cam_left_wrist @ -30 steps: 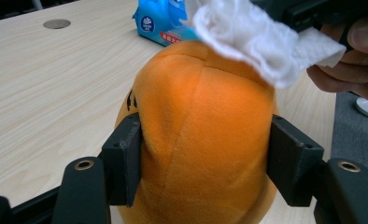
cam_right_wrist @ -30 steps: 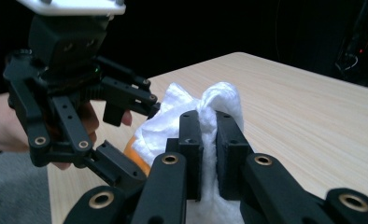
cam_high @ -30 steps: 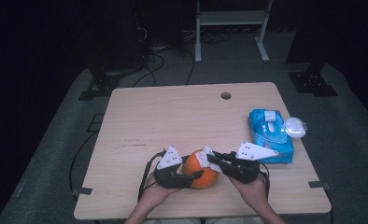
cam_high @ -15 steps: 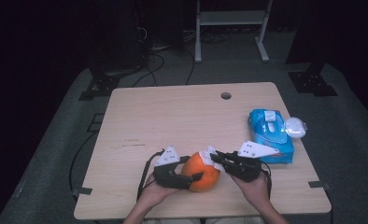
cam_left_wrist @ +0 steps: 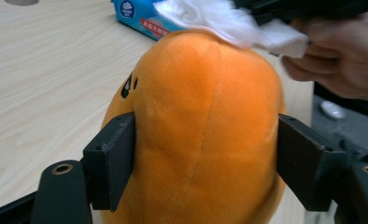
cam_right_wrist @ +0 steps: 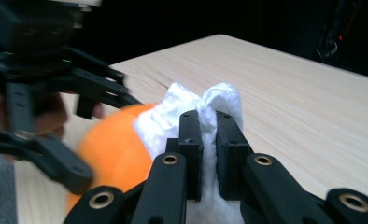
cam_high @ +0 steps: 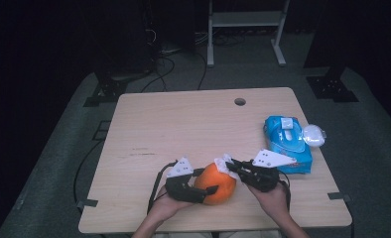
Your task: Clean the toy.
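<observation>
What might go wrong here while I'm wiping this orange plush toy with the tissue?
The left gripper has just been opening its jaws; in the left gripper view the pads sit at the orange plush toy sides with little squeeze, so wiping pressure may push it out or roll it.

The right gripper pinches only a fold of the white tissue; dragging on plush fabric may tear it or pull it free.

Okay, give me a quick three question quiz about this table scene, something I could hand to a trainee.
1. What does the right gripper pinch?
2. True or false: the blue wipes pack lies at the table's left edge.
3. The left gripper has its jaws on either side of: A) a cup B) an orange plush toy C) a pen

Key
1. A white wipe, held against the toy.
2. False: it lies at the right.
3. B
</observation>
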### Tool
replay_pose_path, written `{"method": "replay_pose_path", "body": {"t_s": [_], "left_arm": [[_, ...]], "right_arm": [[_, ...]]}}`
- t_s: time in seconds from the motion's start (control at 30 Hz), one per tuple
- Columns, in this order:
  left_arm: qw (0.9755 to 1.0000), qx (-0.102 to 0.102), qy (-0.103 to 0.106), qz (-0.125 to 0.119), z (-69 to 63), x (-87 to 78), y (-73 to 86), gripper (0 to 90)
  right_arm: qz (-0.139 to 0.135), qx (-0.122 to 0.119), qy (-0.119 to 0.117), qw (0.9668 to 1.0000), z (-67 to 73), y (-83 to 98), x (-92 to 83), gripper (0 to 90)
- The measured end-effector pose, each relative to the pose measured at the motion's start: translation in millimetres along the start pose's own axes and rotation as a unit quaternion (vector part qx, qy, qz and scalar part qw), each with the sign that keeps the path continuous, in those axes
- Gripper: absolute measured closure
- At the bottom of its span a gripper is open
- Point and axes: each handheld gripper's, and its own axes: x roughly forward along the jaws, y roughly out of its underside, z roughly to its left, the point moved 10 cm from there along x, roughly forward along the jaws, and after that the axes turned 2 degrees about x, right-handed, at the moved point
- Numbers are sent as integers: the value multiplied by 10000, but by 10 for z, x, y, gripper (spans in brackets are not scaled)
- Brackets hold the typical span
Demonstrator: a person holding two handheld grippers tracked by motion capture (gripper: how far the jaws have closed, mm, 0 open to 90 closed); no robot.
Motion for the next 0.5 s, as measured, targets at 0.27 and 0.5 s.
{"method": "replay_pose_path", "body": {"t_s": [0.27,0.5], "left_arm": [[9995,304,-97,87,-114,57,-1,282],[9994,341,-60,99,-115,84,2,287]], "right_arm": [[61,-625,-247,9977,345,-91,76,819],[51,-55,-4,10000,9,-21,12,819]]}}
